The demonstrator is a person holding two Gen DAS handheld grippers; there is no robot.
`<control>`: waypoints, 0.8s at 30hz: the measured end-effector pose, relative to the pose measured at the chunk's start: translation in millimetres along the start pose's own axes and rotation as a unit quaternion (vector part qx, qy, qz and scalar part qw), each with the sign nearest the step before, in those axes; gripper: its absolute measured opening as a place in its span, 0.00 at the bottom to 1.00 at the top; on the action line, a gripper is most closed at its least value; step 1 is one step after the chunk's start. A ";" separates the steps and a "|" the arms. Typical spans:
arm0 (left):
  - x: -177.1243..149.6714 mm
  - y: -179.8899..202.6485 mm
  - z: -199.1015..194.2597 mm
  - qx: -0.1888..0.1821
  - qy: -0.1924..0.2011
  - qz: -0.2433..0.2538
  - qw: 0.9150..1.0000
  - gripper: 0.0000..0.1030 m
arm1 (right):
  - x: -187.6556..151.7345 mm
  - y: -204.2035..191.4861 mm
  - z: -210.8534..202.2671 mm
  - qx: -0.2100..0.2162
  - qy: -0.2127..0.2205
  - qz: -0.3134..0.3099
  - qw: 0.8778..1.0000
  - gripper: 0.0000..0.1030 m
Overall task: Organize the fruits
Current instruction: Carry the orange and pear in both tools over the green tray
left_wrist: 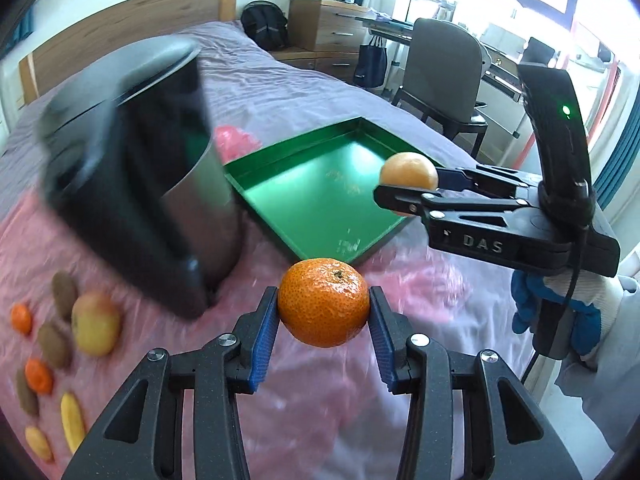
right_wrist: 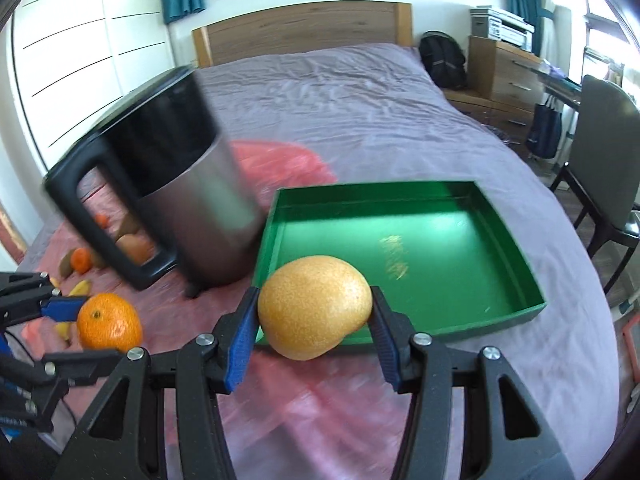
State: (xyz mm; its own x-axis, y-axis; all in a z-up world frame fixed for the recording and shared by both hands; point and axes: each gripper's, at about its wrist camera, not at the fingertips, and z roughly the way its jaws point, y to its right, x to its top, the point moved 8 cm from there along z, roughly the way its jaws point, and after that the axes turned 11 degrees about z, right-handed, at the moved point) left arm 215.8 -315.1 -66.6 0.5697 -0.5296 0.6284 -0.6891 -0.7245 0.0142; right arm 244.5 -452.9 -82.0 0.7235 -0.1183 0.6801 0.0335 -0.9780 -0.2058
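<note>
My left gripper (left_wrist: 324, 314) is shut on an orange mandarin (left_wrist: 324, 306), held in the air above the pink sheet just before the green tray (left_wrist: 320, 204). My right gripper (right_wrist: 314, 312) is shut on a yellow-brown pear (right_wrist: 312, 306) over the tray's near edge (right_wrist: 400, 338). From the left wrist view the right gripper (left_wrist: 404, 192) and its pear (left_wrist: 409, 172) hang over the tray's right side. In the right wrist view the left gripper (right_wrist: 80, 322) and the mandarin (right_wrist: 109, 322) show at the left. The tray has no fruit in it.
A tall steel bin with a black handle (left_wrist: 160, 184) (right_wrist: 192, 200) stands left of the tray. Several loose fruits lie on the pink sheet at the left: an apple (left_wrist: 96, 322), kiwis (left_wrist: 64, 290), mandarins (left_wrist: 38, 376), a banana (left_wrist: 72, 420). A chair (left_wrist: 444, 76) stands beside the bed.
</note>
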 end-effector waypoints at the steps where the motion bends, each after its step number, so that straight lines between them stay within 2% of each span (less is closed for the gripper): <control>1: 9.1 2.4 8.4 -0.002 -0.001 0.002 1.000 0.37 | 7.7 5.0 5.7 -0.003 0.002 0.003 1.000 0.55; 9: 51.7 -3.6 84.5 0.014 -0.028 -0.001 1.000 0.37 | 65.7 50.9 84.3 -0.035 -0.002 0.026 0.999 0.54; 15: 66.9 -20.3 128.6 0.028 -0.042 -0.018 0.999 0.37 | 79.6 74.3 132.2 -0.052 -0.021 0.039 0.998 0.55; 24: 64.1 -30.9 168.7 0.033 -0.066 -0.034 0.997 0.37 | 84.8 89.0 162.0 -0.072 -0.049 0.039 0.995 0.55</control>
State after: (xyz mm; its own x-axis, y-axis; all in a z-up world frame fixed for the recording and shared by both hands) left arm 349.1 -401.1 -158.0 0.6708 -0.5283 0.5205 -0.6182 -0.7861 -0.0011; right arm 420.5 -522.2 -156.6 0.7834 -0.1853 0.5933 -0.1198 -0.9816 -0.1484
